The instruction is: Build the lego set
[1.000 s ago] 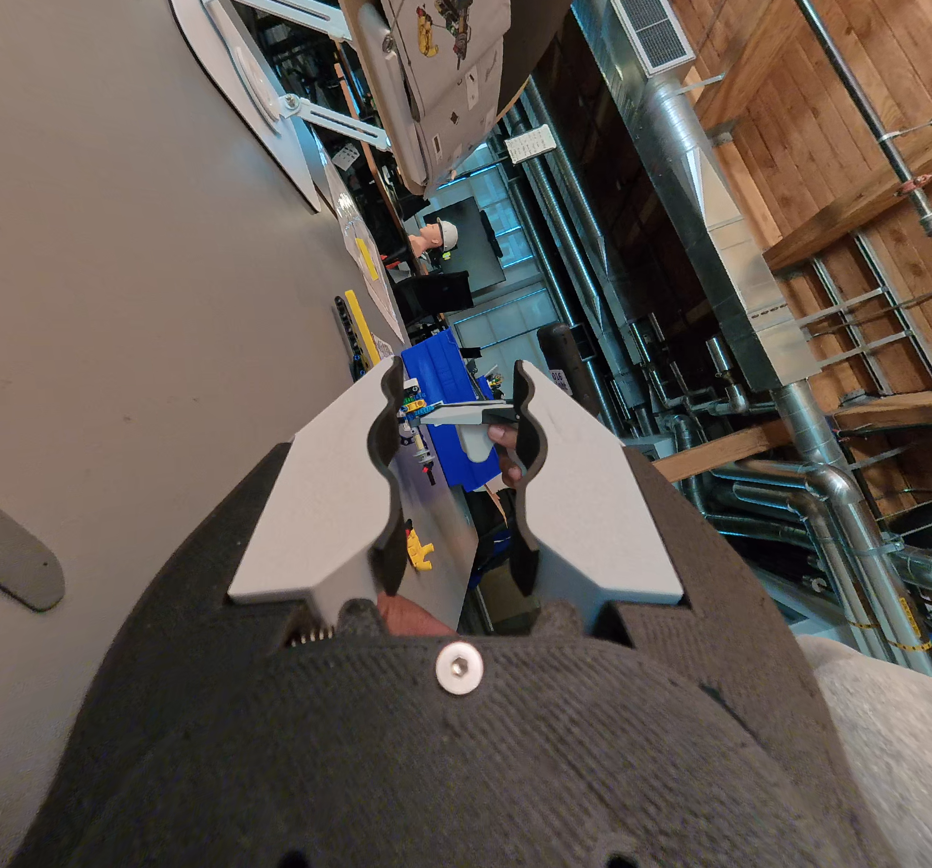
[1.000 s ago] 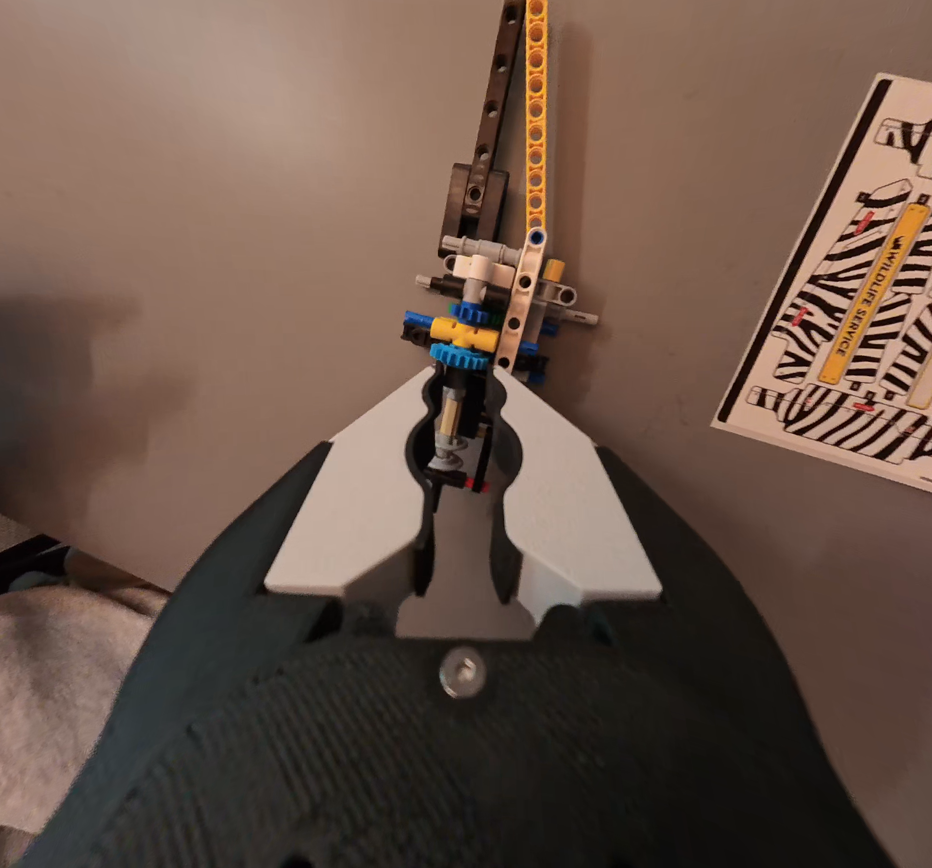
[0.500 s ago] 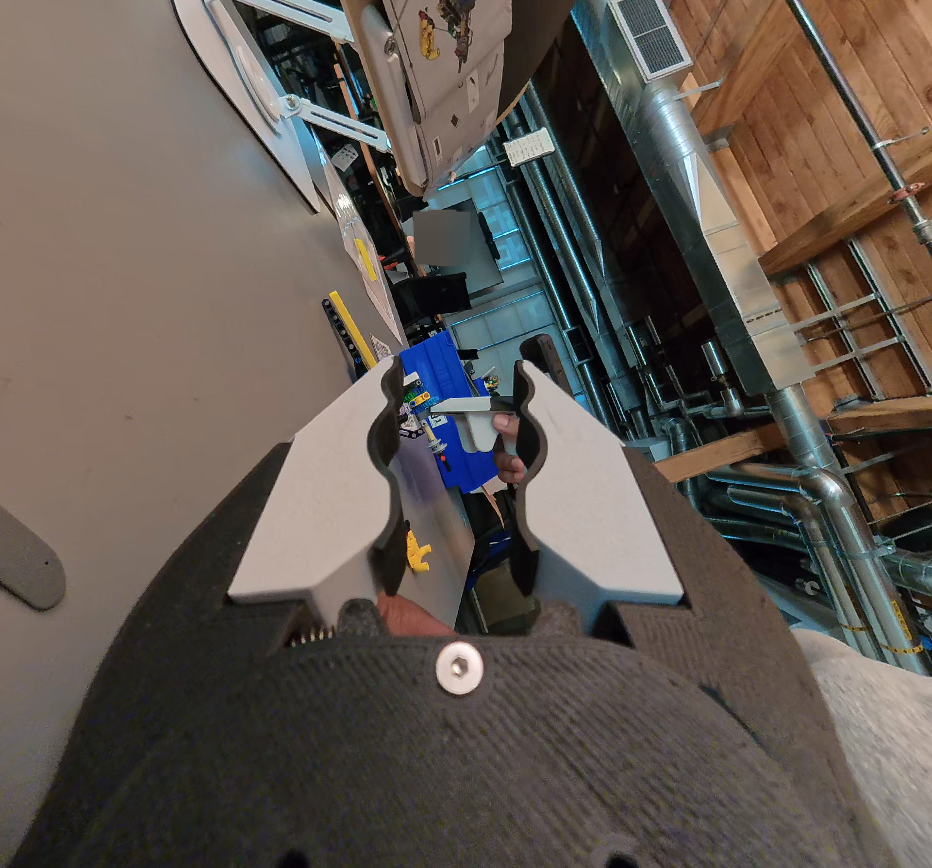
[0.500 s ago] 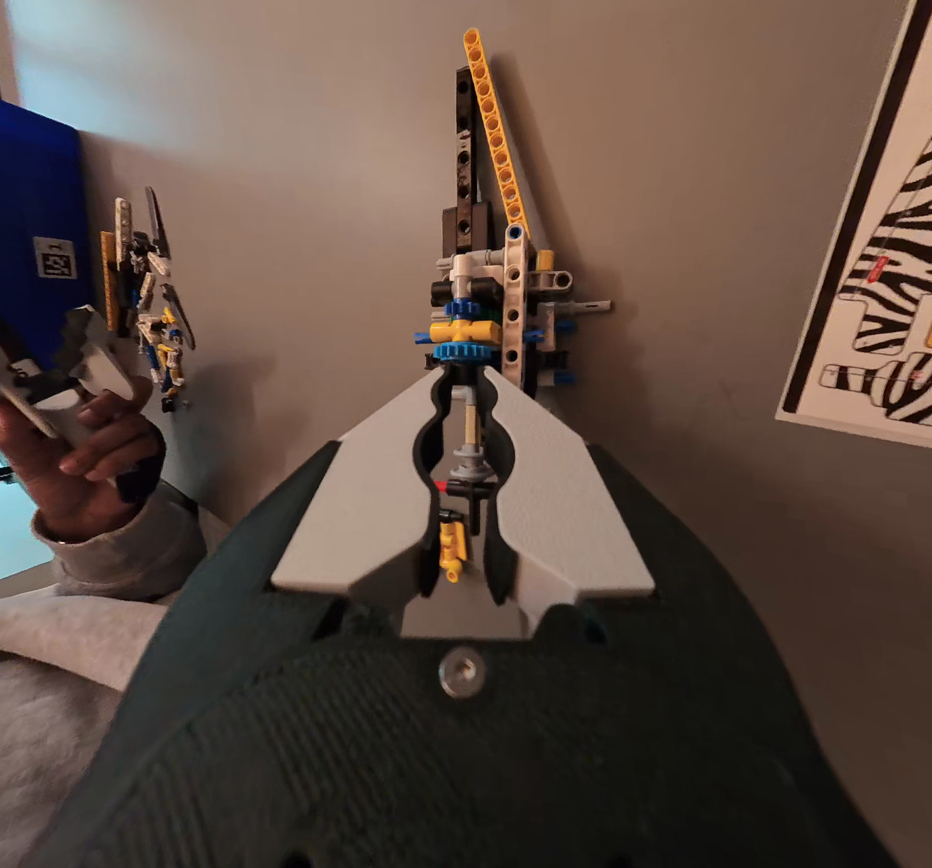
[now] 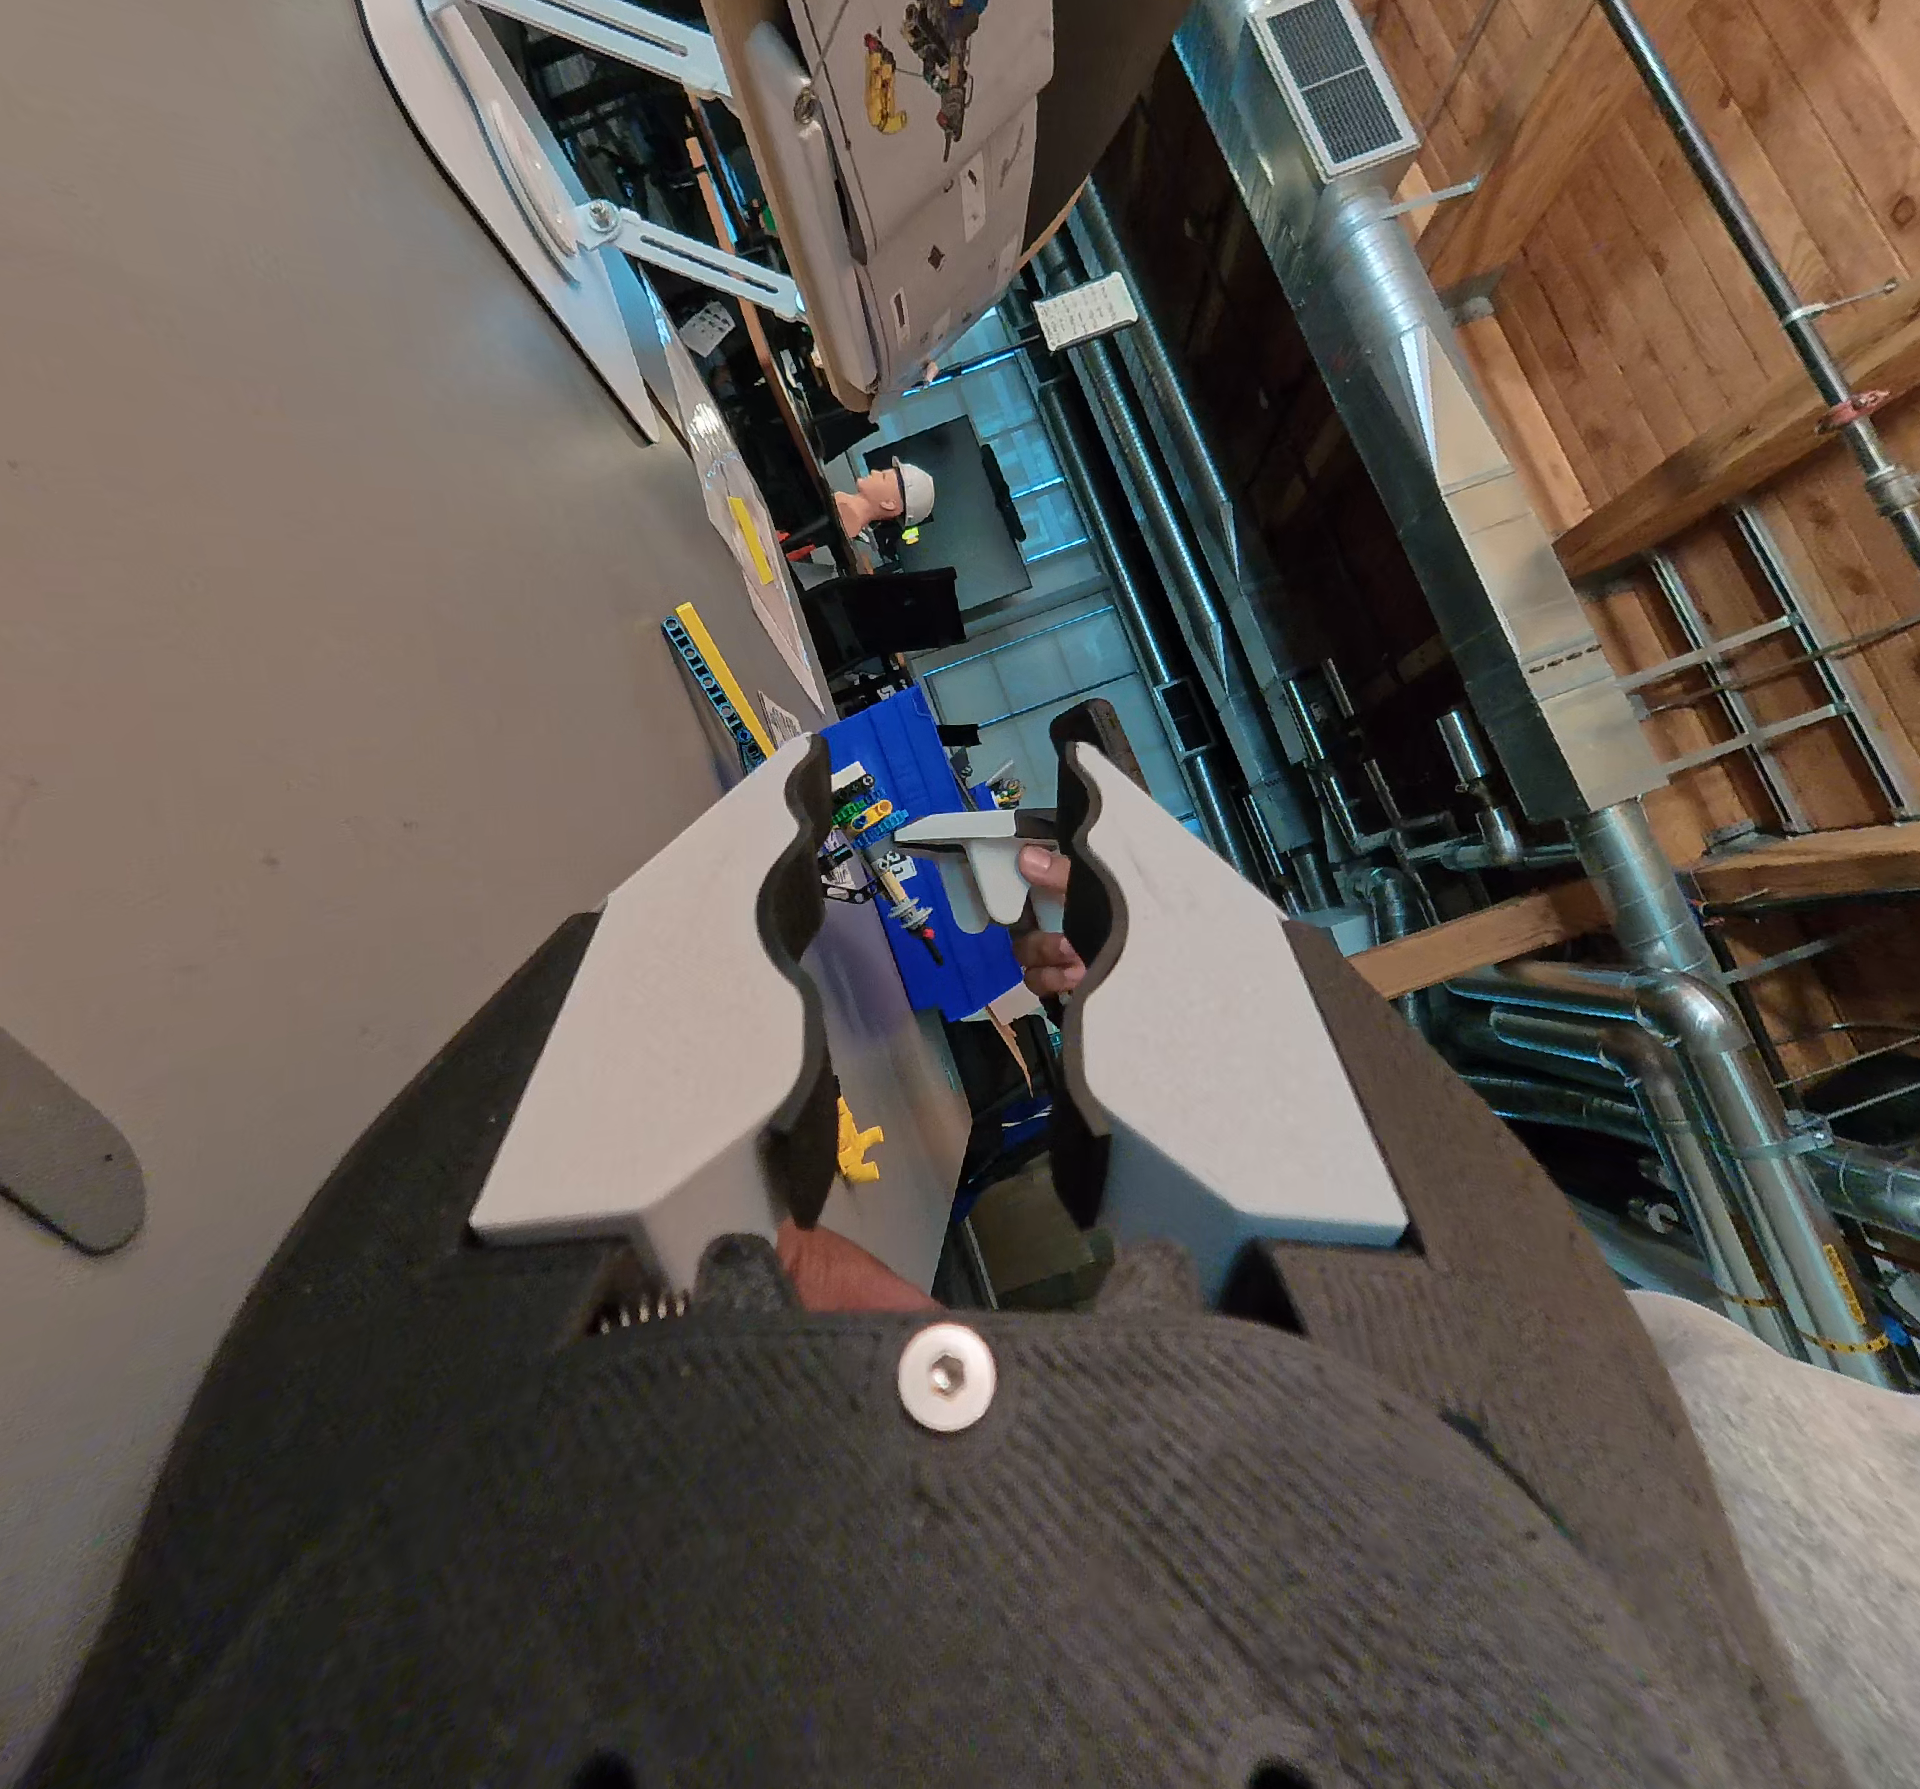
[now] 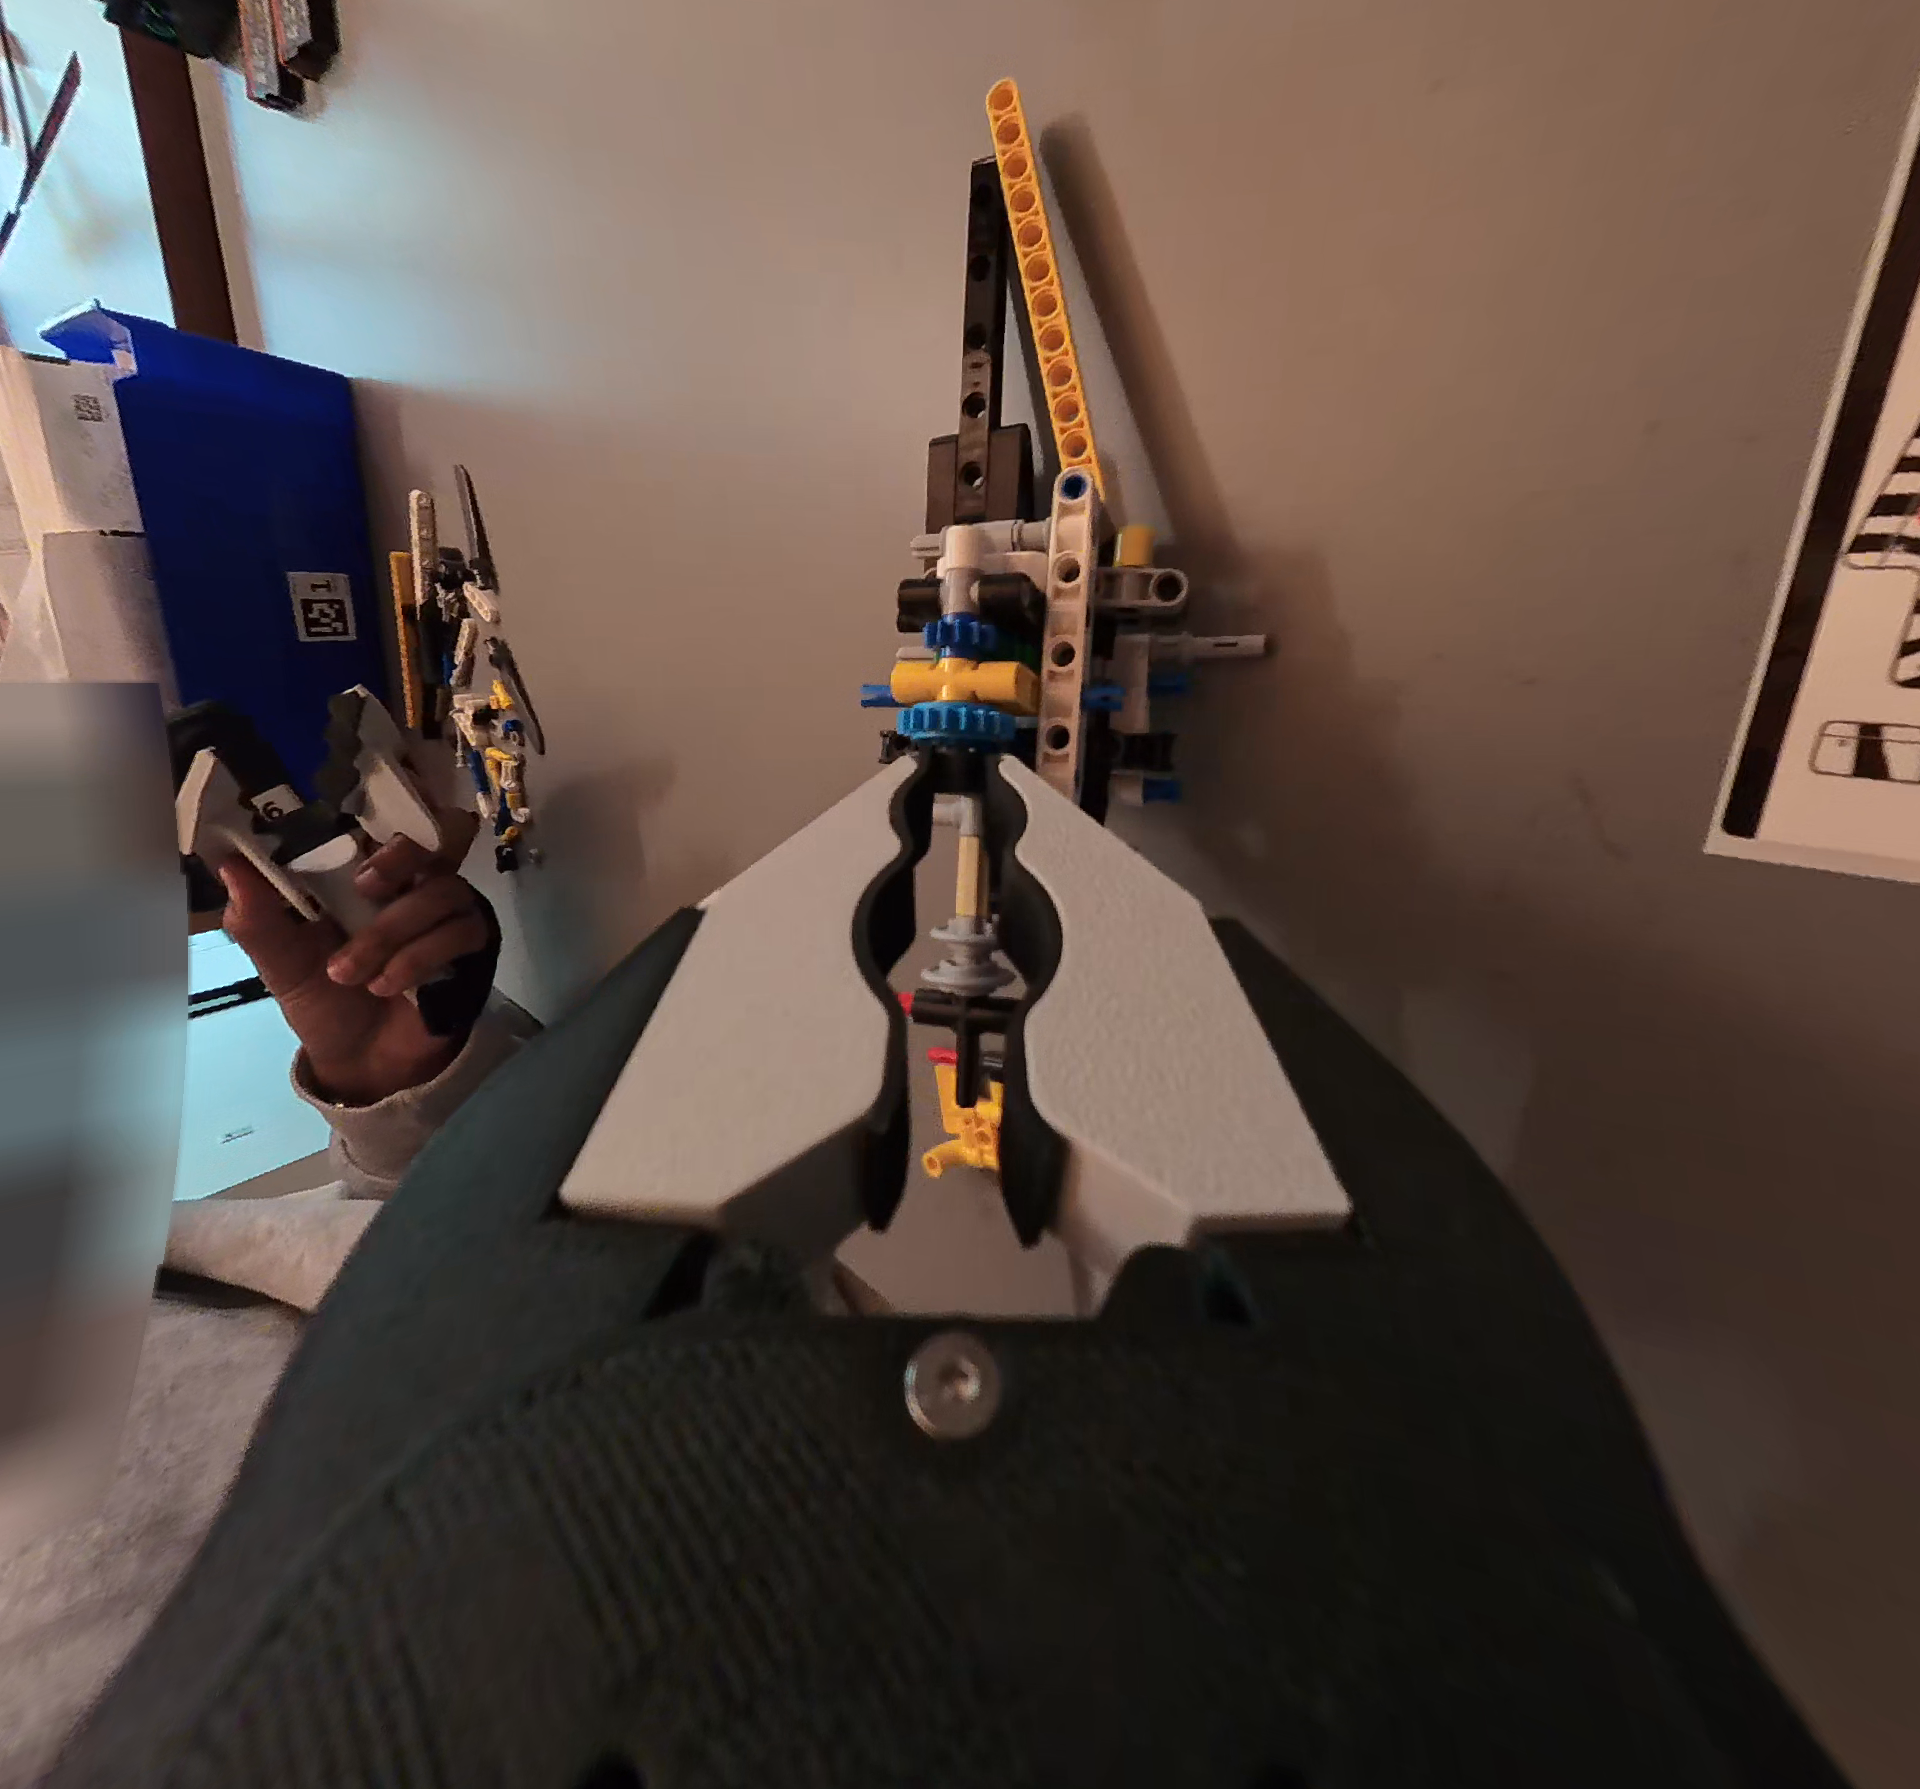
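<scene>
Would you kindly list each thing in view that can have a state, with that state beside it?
Left gripper: open, empty, off the table.
Right gripper: shut on the lego assembly.
Lego assembly: part-built, its shaft between the right gripper's fingers.
Yellow beam: attached, slanting off the assembly.
Loose lego parts: unassembled, heaped by the blue bin.
Sticker sheet: flat on the table.

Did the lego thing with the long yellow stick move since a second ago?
Yes. The lego model was turned: its yellow beam pointed straight away before and now leans left, judged against the zebra-striped sticker sheet on the table.
</scene>
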The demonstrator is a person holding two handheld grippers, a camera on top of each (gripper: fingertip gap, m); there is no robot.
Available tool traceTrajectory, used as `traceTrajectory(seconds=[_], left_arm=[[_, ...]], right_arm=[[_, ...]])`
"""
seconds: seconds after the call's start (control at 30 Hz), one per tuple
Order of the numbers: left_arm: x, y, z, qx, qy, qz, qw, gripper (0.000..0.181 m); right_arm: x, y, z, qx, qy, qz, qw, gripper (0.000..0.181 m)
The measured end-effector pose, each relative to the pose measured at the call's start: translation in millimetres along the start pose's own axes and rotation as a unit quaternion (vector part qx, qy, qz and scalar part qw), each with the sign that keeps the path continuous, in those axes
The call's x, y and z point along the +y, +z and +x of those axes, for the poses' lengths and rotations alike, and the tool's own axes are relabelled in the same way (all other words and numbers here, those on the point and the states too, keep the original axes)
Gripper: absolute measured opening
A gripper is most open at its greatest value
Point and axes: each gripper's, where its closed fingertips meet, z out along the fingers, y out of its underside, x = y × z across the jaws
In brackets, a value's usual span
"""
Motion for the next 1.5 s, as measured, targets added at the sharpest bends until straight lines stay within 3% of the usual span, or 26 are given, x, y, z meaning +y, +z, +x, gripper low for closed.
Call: traceTrajectory(seconds=[0.03, 0.27, 0.83, 0.9, 1.13, 1.3, 1.5], left_arm=[[0.1, 0.1, 0.0, 0.0, 0.0, 0.0, 1.0, 0.042], [0.7, 0.5, -0.4, -0.001, -0.001, -0.001, 1.0, 0.042], [4.5, 2.5, -1.2, -0.002, -0.001, -0.007, 1.0, 0.042], [5.5, 3.1, -1.5, -0.003, 0.0, -0.008, 1.0, 0.042], [8.2, 4.9, -1.5, -0.007, 0.005, -0.012, 1.0, 0.042], [9.5, 5.5, -1.7, -0.009, 0.008, -0.014, 1.0, 0.042], [11.0, 5.9, -1.5, -0.009, 0.011, -0.017, 1.0, 0.042]], right_arm=[[0.5, 0.2, 0.0, -0.003, 0.003, -0.003, 1.0, 0.007], [0.3, -1.1, 0.8, -0.01, 0.006, -0.017, 1.0, 0.007], [19.2, -1.8, 11.5, 0.077, -0.095, -0.053, 0.991, 0.006], [19.7, -4.7, 11.7, 0.08, -0.1, -0.051, 0.991, 0.002], [22.4, -16.2, -1.4, 0.07, -0.126, -0.012, 0.99, 0.013], [47.3, -19.7, -16.0, 0.119, -0.22, 0.026, 0.968, 0.026], [99.7, -19.6, -21.0, 0.177, -0.273, 0.104, 0.94, 0.049]])
